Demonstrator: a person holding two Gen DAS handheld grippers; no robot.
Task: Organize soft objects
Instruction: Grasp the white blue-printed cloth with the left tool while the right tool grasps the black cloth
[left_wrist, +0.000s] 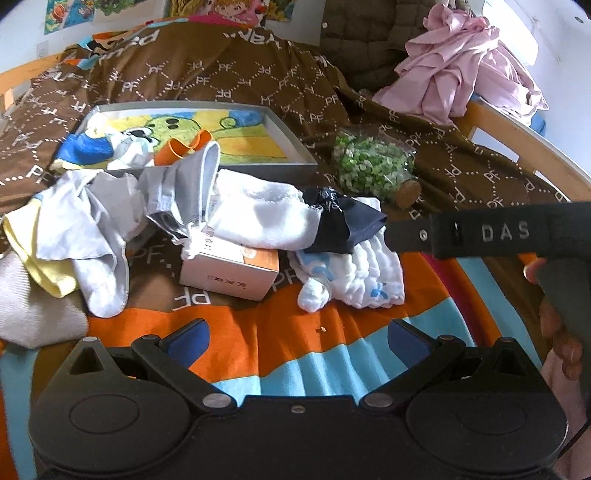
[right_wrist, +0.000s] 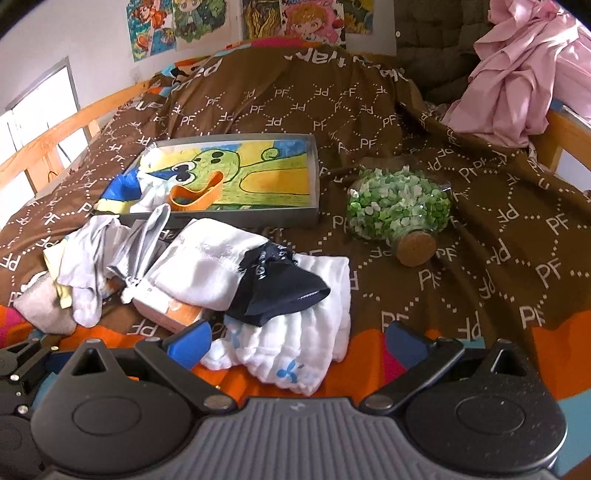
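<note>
The small cardboard box (left_wrist: 231, 271) lies on the brown bedspread (left_wrist: 236, 85), and the soft things are heaped around and over it. A white fluffy cloth (left_wrist: 264, 218) rests across the top of the box. At the right end of this cloth, touching it, is a dark navy garment (left_wrist: 341, 225), and the garment lies on a white muslin cloth with blue prints (left_wrist: 354, 277), just to the right of the box. To the left of the box is a heap of grey and white clothes (left_wrist: 92, 225) with a pale yellow piece (left_wrist: 33, 254) under its left edge. Behind the box stands a shallow grey tray (left_wrist: 291, 147); its bottom shows a green cartoon drawing, and an orange strap (left_wrist: 184, 147) and small clothes lie in its left part. To the right of the tray, a glass jar of green paper stars (right_wrist: 400, 201) lies on its side with the cork toward the camera.

The left gripper (left_wrist: 295, 341) has its blue fingers wide apart, holding nothing, above the striped blanket in front of the box. The right gripper (right_wrist: 297, 341) is also spread wide and empty, directly above the near edge of the muslin cloth.
</note>
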